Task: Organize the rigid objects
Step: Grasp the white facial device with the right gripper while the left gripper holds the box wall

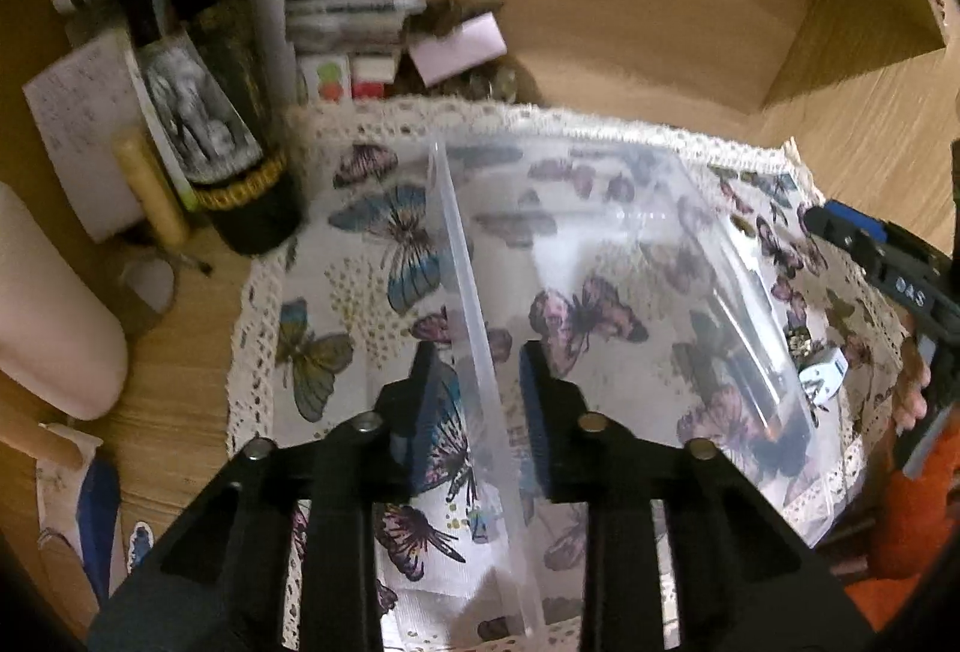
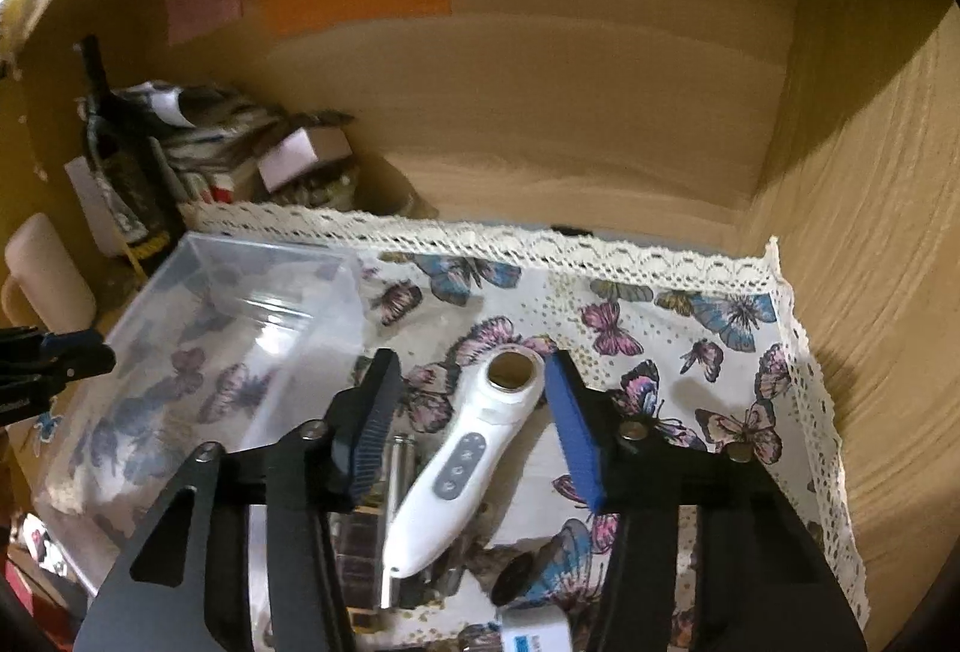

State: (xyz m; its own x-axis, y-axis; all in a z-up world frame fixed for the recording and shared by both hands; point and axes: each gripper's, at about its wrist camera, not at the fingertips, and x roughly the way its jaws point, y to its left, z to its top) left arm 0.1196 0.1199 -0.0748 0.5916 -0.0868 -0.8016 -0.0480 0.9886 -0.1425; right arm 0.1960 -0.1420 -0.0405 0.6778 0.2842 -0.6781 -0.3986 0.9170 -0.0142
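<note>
Left tool: its jaws straddle the near wall of the clear bin; a gap shows on both sides of the thin rim, so not yet clamped

Right tool: jaws apart around the head of the white device; the pads stand just beside the head without pressing, so nothing is held

Device, place: lies on the butterfly cloth on the table, just right of the bin, with small metal bits crowded along its left side

Device, axis: long axis runs from its narrow tail, near the camera at lower left, to its round head, farther off at upper right; the ringed face and the buttons look up

Risk, device: the head is smooth and rounded, so a pinch this near its end could squirt it out or let the heavy tail swing down

Risk, bin: the wall is thin and slick; a grip on the rim alone may slip or tip the bin, dragging the cloth

Risk, clutter: the left pad may catch the metal bits
</note>
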